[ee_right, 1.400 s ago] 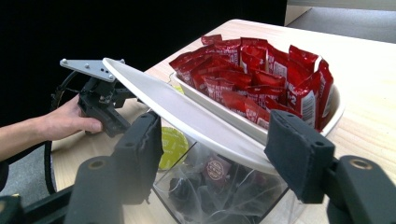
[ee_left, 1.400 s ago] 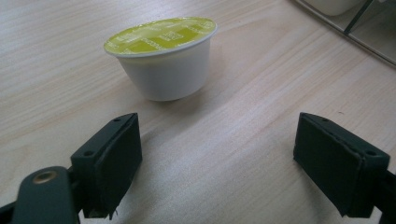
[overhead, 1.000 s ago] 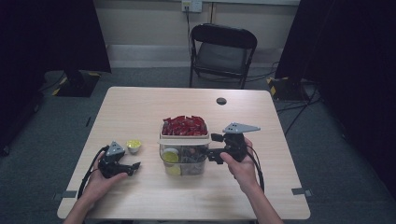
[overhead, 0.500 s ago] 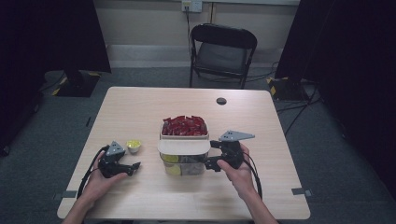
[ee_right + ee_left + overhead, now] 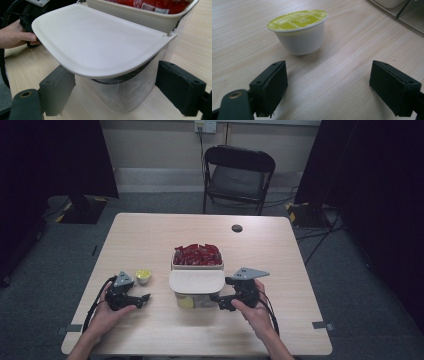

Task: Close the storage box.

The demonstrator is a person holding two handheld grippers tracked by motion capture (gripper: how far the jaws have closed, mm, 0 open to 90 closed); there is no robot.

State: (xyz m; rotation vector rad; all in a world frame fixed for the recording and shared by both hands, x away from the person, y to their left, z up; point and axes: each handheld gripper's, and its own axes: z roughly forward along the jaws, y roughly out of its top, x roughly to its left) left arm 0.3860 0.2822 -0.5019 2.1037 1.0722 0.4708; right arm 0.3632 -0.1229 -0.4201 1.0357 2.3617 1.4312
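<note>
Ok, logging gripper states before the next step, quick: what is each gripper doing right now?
Left gripper: open, empty, yellow-lidded capsule just ahead.
Right gripper: open, empty, at the clear container.

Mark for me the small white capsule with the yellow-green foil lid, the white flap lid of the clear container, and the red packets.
Small white capsule with yellow-green foil lid (image 5: 298,20): left gripper view, foil top.
White flap lid (image 5: 100,42): right gripper view, upper surface.
Red packets (image 5: 197,255): high view, middle of pile.

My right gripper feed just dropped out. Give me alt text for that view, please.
The right gripper, jaws open, faces a clear container whose cream flap lid is shut over its front. Red packets fill the cream tray behind the lid. A hand with the other gripper sits far left on the wooden table.
</note>
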